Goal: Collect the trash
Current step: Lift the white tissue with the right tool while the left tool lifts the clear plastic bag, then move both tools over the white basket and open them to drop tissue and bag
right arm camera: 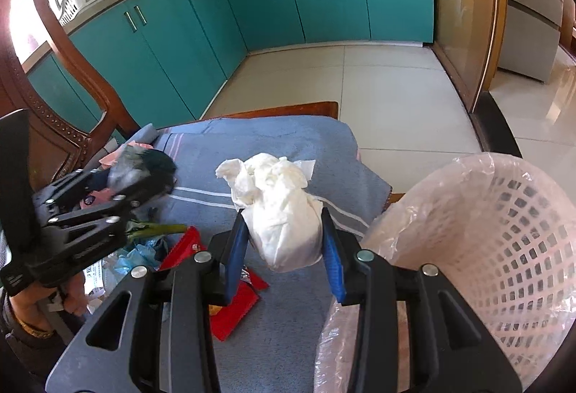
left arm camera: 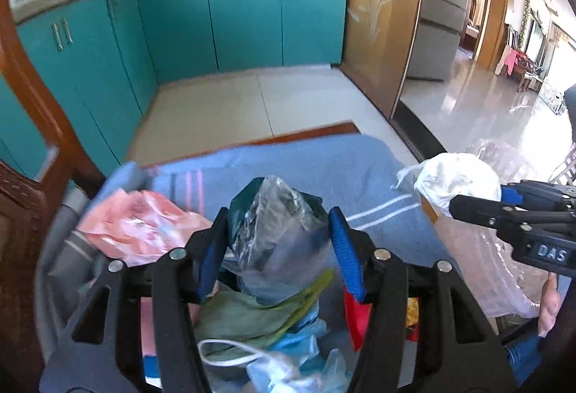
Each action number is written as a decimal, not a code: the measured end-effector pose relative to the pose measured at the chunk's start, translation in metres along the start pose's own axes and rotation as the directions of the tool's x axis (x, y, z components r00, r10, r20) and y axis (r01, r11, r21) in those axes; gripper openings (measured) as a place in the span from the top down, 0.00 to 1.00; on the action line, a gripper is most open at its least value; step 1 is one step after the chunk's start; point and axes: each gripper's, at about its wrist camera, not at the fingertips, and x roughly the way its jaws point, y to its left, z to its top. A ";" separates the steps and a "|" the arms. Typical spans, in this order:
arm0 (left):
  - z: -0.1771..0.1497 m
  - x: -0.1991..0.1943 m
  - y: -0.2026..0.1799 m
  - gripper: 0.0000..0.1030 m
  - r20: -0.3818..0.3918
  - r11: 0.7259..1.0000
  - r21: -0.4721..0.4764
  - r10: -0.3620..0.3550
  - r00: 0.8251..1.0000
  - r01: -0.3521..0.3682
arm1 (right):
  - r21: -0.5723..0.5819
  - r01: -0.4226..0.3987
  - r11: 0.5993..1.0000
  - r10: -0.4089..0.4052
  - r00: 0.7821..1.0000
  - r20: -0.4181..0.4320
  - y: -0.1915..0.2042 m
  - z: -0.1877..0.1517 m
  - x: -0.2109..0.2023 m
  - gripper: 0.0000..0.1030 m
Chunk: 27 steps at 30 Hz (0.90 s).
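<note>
Trash across the blue striped cloth [right arm camera: 280,144]: crumpled dark-and-clear plastic bag [left arm camera: 277,231] pinched in left gripper [left arm camera: 279,242] over the left-hand litter heap, white tissue wad [right arm camera: 288,213] clamped in right gripper [right arm camera: 284,245] just left of the lined basket [right arm camera: 504,231].
</note>
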 end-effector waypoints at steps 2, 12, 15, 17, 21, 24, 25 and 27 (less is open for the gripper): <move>0.000 -0.013 0.004 0.45 0.038 1.000 -0.013 -0.003 0.999 0.004 | -0.001 -0.002 1.000 0.002 1.000 0.012 0.000 0.000 -0.004 0.62; 0.005 -0.048 0.005 0.45 0.155 0.997 -0.052 -0.041 0.987 0.049 | -0.015 0.054 0.998 -0.051 0.988 0.143 -0.013 -0.014 -0.059 0.62; 0.005 -0.053 -0.005 0.45 0.155 0.996 -0.040 -0.068 0.986 0.075 | 0.021 0.080 0.997 -0.083 0.983 0.165 -0.032 -0.023 -0.075 0.62; 0.006 -0.055 -0.015 0.45 0.154 0.995 -0.022 -0.093 0.984 0.097 | 0.049 0.102 0.994 -0.108 0.980 0.167 -0.045 -0.029 -0.083 0.62; 0.006 -0.063 -0.039 0.45 0.150 0.990 0.018 -0.144 0.978 0.143 | 0.120 0.124 0.985 -0.142 0.977 0.157 -0.077 -0.039 -0.095 0.62; 0.004 -0.066 -0.059 0.45 0.136 0.980 0.048 -0.196 0.971 0.191 | 0.149 0.159 0.976 -0.181 0.973 0.143 -0.090 -0.045 -0.101 0.62; 0.003 -0.066 -0.066 0.45 0.131 0.977 0.062 -0.211 0.969 0.204 | 0.158 0.166 0.973 -0.188 0.973 0.136 -0.093 -0.048 -0.102 0.62; 0.001 -0.066 -0.087 0.45 0.121 0.967 0.103 -0.244 0.962 0.232 | 0.188 0.185 0.965 -0.207 0.973 0.107 -0.101 -0.052 -0.100 0.62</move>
